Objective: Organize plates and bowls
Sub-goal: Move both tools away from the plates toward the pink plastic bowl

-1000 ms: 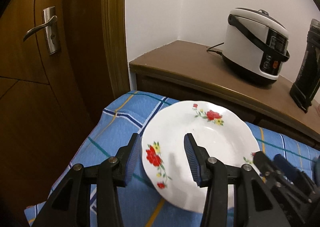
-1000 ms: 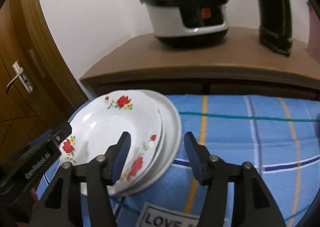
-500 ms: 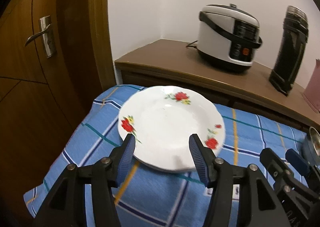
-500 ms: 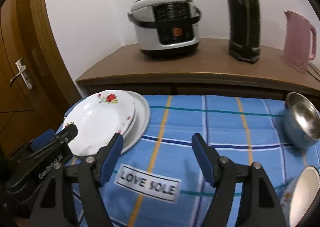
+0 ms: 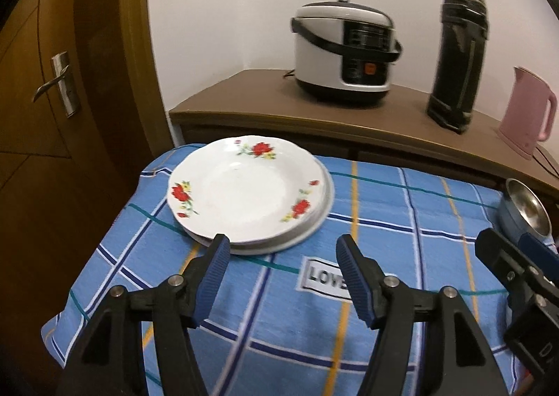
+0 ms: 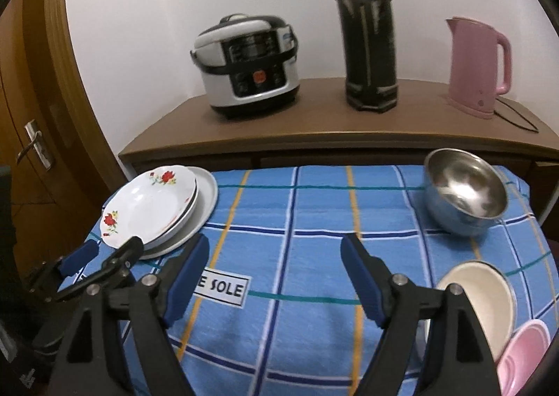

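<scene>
Resting at the blue checked cloth's (image 5: pixel 384 207) far-left corner, the flowered plate (image 5: pixel 244 193) tops a plate stack (image 6: pixel 204 200), presumably to save space. Left gripper (image 5: pixel 283 277) and right gripper (image 6: pixel 274 273) are both opening, nothing between them; bowls (image 6: pixel 464 189) wait right.

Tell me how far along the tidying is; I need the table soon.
Done: the plates sit stacked at the table's left corner, the flowered one on top. In hand: nothing; the left gripper and right gripper are opening, with nothing between the jaws. Left: the bowls are still scattered, a steel bowl at the back right, a cream bowl and a pink bowl near the front.
</scene>
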Motion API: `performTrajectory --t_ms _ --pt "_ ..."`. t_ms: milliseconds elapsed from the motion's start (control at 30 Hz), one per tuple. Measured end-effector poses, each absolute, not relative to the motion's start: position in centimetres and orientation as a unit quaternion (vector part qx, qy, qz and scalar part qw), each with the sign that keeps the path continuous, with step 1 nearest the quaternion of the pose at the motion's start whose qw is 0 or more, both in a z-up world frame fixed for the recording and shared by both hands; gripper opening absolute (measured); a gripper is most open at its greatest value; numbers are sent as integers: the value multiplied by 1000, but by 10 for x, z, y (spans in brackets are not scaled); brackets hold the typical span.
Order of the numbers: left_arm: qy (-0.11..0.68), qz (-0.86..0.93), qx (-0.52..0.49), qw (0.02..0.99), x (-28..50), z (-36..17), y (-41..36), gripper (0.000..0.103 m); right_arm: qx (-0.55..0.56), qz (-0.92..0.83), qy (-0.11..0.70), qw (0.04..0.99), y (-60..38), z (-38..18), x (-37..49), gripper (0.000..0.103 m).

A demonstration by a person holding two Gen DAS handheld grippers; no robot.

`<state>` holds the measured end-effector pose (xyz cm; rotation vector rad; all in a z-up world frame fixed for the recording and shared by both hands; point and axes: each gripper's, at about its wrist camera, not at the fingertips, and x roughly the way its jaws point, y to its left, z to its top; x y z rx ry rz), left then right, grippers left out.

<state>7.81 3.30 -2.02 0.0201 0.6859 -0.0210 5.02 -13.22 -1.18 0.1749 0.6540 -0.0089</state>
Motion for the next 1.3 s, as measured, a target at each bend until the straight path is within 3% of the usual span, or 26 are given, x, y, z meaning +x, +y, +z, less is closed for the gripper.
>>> performTrajectory --t_ms 367,1000,1167,1300 --pt "337 -71 38 938 51 -16 -14 66 82 -33 316 945 -165 -6 17 80" --pt "334 -237 80 909 -33 -9 -123 66 80 -149 312 935 -285 10 -111 79" --pt "352 -239 72 902 -50 -11 -139 66 102 -153 318 930 -304 5 -133 77" --pt "354 -234 86 902 -67 -14 -156 66 109 -155 317 929 -313 1 -147 69"
